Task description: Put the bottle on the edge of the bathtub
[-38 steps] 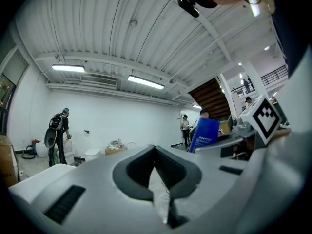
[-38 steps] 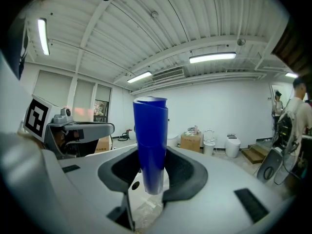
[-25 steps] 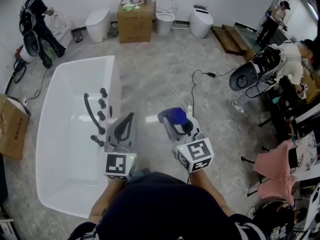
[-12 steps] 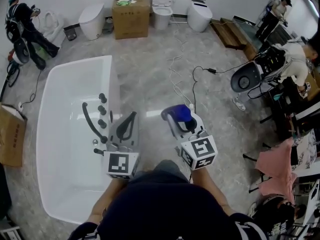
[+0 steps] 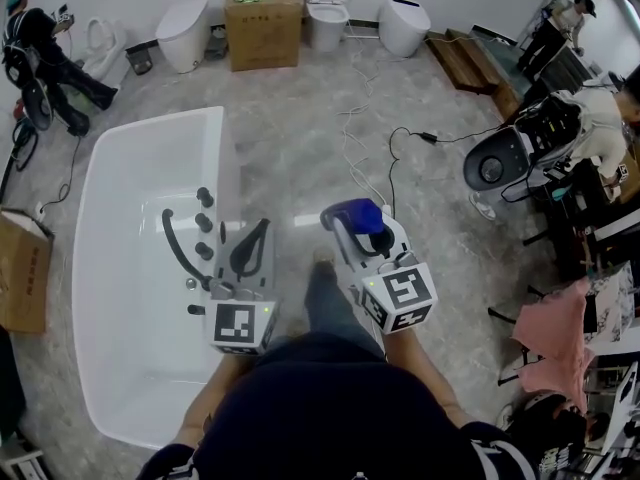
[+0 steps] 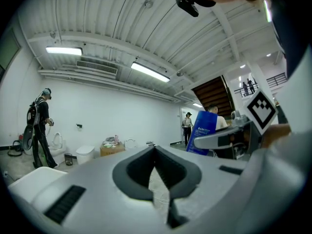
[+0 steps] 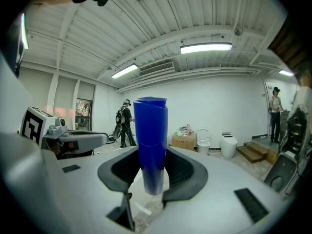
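A blue bottle (image 5: 356, 215) stands upright between the jaws of my right gripper (image 5: 360, 232), which is shut on it above the grey floor, right of the tub. In the right gripper view the bottle (image 7: 151, 140) fills the gap of the right gripper (image 7: 152, 165), pads against both sides. My left gripper (image 5: 262, 230) hangs over the right rim of the white bathtub (image 5: 228, 158), jaws together and empty. In the left gripper view the left gripper (image 6: 156, 155) is shut, and the bottle (image 6: 202, 129) shows at the right.
Black tap fittings (image 5: 195, 230) sit on the tub's right rim. White cables (image 5: 362, 158) trail over the floor ahead. Toilets (image 5: 327, 16) and a cardboard box (image 5: 265, 20) line the back wall. A person (image 5: 40, 53) stands at far left; a black chair (image 5: 498, 166) and other people are at right.
The view has shifted a little toward the tub, and the person's leg now shows between the grippers. Both grippers keep their pose, and the bottle stays in the right one.
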Motion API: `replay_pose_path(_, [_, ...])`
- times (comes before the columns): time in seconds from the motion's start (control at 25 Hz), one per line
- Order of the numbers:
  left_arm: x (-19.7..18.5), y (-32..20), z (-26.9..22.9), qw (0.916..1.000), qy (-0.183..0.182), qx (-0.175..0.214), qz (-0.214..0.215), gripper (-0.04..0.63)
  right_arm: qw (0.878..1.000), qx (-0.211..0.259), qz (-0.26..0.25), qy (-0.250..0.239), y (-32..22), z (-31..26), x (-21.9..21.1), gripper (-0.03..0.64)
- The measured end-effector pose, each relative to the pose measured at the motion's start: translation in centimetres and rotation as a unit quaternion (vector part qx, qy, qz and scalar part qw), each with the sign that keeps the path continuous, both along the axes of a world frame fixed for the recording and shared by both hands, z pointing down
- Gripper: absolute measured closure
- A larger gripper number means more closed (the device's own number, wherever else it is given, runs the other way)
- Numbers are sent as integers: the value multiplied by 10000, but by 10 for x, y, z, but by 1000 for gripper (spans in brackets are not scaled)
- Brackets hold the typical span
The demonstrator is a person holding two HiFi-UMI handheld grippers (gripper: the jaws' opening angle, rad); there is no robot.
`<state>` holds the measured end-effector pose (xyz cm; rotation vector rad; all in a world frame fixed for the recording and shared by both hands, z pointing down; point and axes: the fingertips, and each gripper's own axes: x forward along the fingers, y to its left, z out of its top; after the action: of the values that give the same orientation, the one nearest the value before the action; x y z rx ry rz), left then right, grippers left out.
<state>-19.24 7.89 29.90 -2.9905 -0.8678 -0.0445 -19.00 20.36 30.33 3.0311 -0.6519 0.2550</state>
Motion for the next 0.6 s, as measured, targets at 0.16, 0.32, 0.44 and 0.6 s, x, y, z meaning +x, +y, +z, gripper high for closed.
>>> replay_pose_path(0.16, [26, 5, 3, 9999, 11, -18, -100, 594, 10000, -1, -76, 61, 8, 0, 30, 456])
replay_pose_path(0.32, [67, 10, 4, 9996, 37, 6, -292, 594, 9997, 23, -226, 60, 16, 1, 74, 456])
replay_pose_path(0.44, [109, 13, -6, 9989, 91, 12, -453, 594, 9993, 42, -375, 81, 19, -5, 118, 456])
replay_pose_path(0.6, [165, 17, -21, 9972, 95, -25, -744, 594, 9977, 33, -673, 65, 24, -18, 182, 456])
